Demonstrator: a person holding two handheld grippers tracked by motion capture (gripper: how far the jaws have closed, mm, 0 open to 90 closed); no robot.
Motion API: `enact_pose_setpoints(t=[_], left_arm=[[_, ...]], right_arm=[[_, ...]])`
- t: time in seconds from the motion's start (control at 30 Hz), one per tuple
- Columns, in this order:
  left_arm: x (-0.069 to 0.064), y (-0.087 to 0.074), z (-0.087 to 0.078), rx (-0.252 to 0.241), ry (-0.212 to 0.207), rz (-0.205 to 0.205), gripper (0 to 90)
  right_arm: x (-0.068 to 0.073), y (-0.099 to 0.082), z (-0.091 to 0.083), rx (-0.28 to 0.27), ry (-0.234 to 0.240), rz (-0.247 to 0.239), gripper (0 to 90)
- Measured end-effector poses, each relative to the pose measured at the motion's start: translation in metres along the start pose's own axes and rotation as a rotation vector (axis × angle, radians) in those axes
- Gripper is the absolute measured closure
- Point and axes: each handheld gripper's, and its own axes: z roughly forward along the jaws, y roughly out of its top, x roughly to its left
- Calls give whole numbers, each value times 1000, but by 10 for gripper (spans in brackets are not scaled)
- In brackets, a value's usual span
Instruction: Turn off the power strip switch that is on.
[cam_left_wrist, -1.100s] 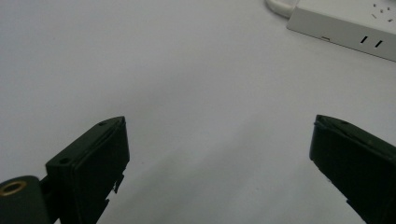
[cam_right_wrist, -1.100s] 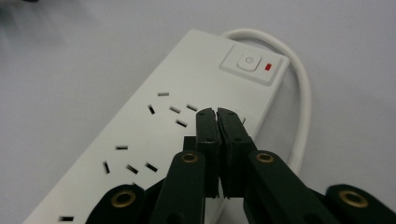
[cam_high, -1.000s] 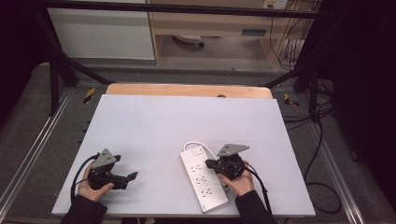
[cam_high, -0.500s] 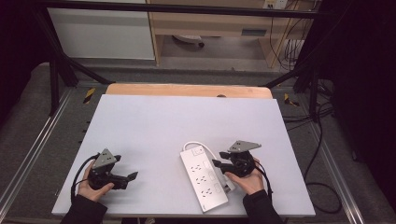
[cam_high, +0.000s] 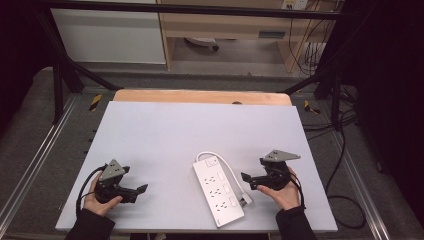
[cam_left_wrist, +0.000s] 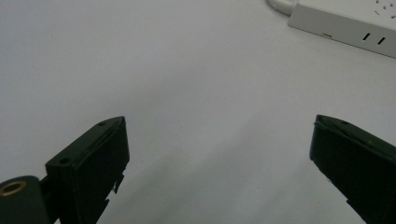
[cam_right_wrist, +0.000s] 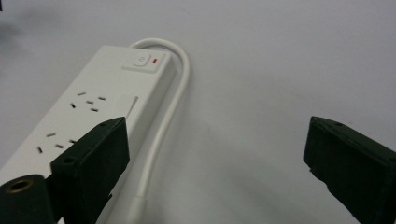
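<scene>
White tabletop (cam_high: 165, 135) carries the work. At about eight o'clock the left gripper (cam_high: 141, 189) rests with jaws spread, nothing between them. Near six o'clock lies the power strip (cam_high: 218, 192), flat, its cord (cam_high: 231, 172) looped alongside. At four o'clock the right gripper (cam_high: 246, 177) has just opened, clear of the strip; placing looks finished.
</scene>
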Motion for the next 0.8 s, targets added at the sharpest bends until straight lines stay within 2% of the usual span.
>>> enact_pose_setpoints(t=[0.17,0.43,0.73,0.8], left_arm=[[0,0,0,1,-2,0,43],[0,0,0,3,-4,0,42],[-1,0,0,5,-4,1,42],[-1,0,1,6,-5,1,42]], right_arm=[[-10,-9,-9,1,-27,3,30],[-24,-27,-19,13,-41,20,7],[-36,-48,-25,39,-40,18,7],[-38,-52,-27,38,-25,15,7]])
